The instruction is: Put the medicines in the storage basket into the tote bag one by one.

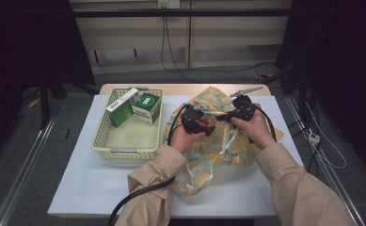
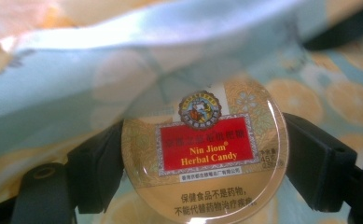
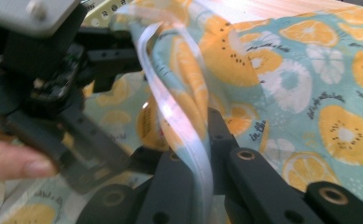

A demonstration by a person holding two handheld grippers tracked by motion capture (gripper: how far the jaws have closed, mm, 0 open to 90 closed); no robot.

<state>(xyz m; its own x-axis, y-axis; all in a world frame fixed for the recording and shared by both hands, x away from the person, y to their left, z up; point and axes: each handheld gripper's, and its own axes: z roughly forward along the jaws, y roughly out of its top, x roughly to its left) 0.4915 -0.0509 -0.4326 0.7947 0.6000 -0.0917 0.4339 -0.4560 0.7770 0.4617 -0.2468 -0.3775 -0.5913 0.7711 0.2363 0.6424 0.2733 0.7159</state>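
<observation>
Left gripper [image 2: 202, 158] fingers clamp the rigid, slick Nin Jiom candy tin [image 2: 205, 158] by its rim; right gripper [image 3: 195, 163] fingers pinch the limp fruit-print bag [image 3: 310, 70] by its edge.

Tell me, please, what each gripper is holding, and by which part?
Left gripper clamps the candy tin across its round sides; right gripper pinches the fruit-print bag by its rim.
</observation>
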